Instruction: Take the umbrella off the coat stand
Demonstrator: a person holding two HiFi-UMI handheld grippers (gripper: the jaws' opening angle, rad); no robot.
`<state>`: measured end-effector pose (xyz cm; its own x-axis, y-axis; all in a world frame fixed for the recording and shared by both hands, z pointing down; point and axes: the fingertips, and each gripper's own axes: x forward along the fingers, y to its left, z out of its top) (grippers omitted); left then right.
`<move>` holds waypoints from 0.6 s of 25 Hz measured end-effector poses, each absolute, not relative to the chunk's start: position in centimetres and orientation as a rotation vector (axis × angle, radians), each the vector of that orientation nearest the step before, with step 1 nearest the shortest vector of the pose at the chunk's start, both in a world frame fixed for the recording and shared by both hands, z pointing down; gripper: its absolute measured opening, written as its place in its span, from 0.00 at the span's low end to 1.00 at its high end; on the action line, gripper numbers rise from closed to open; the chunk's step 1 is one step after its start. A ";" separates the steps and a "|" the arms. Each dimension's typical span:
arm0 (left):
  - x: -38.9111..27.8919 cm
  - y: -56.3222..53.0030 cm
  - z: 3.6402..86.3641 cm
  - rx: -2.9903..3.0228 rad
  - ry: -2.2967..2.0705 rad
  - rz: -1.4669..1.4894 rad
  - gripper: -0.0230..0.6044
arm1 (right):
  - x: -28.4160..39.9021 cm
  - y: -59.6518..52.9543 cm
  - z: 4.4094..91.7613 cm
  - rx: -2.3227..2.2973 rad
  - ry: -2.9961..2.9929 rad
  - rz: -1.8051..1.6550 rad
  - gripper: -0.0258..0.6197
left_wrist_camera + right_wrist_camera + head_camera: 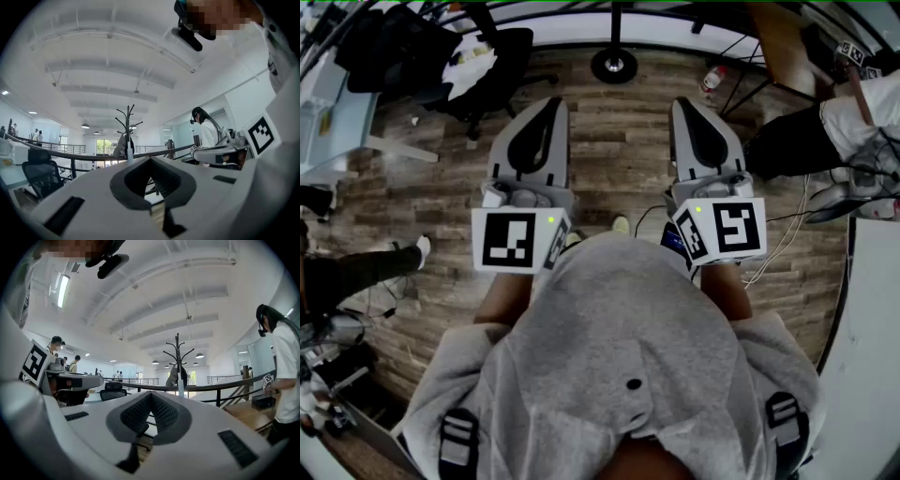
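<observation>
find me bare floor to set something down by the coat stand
Bare wood floor between left claw and right claw, up to the coat stand base. Crowded left by the office chair, right by cables and a person's legs.

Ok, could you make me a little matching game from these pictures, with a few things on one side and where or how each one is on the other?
Things:
1. coat stand
2. right gripper
3. office chair
4. person in white top

Places and states:
A. black, low at the left in the left gripper view
B. far ahead, something grey hanging on it
C. jaws shut, nothing between them
D. standing at the right edge of the right gripper view

Pairs: 1-B; 2-C; 3-A; 4-D.
</observation>
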<state>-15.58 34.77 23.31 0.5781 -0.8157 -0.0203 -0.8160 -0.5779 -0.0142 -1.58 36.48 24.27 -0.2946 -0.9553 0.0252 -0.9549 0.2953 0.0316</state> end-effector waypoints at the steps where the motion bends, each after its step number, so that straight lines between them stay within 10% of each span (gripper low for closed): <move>1: -15.4 34.7 23.2 -2.759 1.442 0.031 0.05 | -1.3 36.3 24.4 1.840 -2.506 -0.018 0.06; 15: -10.7 34.1 23.5 -2.704 1.461 0.000 0.05 | 3.1 35.5 24.8 1.822 -2.584 0.007 0.06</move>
<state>-10.71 34.07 23.50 0.5485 -0.8355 -0.0325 -0.8356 -0.5461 -0.0600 3.07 35.49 24.78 -0.3355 -0.9419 -0.0139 -0.9419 0.3357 -0.0148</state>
